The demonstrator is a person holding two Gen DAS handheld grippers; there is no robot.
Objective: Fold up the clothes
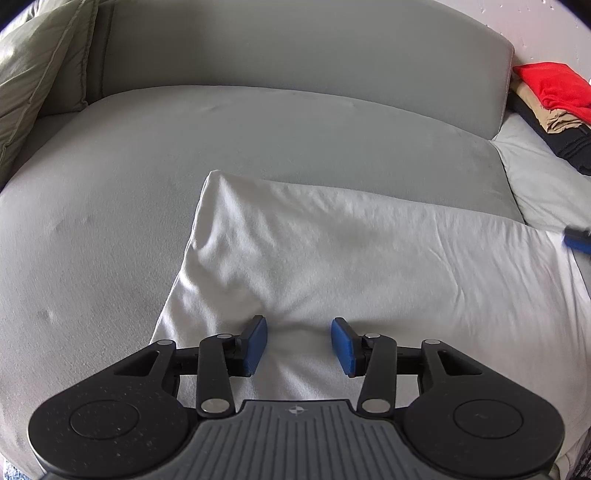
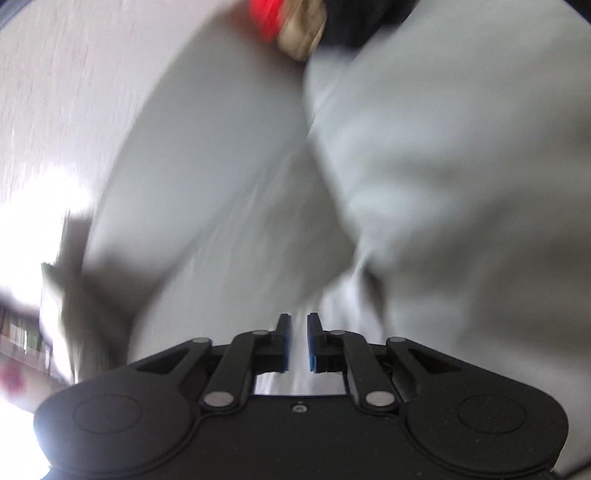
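A white garment (image 1: 332,251) lies spread and wrinkled on the grey sofa seat (image 1: 129,184). My left gripper (image 1: 299,343) is open, and both blue pads (image 1: 255,343) rest on the garment near its front edge, with a low ridge of cloth between them. A blue pad of my right gripper (image 1: 578,240) shows at the garment's far right edge. The right wrist view is smeared by motion. There my right gripper (image 2: 299,339) is nearly closed, and a pale strip of the white garment (image 2: 325,295) runs into the narrow gap.
The sofa backrest (image 1: 295,48) rises behind the seat. An olive cushion (image 1: 33,66) leans in the left corner. A stack of folded clothes (image 1: 554,92), red on top over tan and black, sits at the far right, and shows blurred as clothes (image 2: 280,22).
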